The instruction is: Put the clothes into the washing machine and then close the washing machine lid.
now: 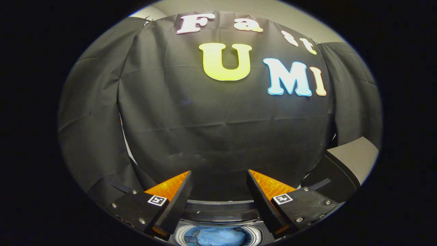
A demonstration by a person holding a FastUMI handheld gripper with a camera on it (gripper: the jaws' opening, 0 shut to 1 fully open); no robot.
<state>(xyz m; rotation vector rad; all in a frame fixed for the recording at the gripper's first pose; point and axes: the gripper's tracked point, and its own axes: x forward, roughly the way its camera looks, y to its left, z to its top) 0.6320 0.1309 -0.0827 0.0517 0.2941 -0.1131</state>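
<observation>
My gripper [218, 176] is held up above the washing machine [218, 213], its fingers spread apart and nothing between them. Below and between the fingers I see the machine's round opening, with blue clothes [218, 236] lying inside the drum. The raised lid [336, 171] stands open just right of the right finger, its dark underside facing inward and its grey outer face turned away. Beyond the fingers hangs the black cloth wall.
The black cloth wall [218, 130] closes off the back and both sides close behind the machine. A strip of pale wall [273, 10] shows above the cloth.
</observation>
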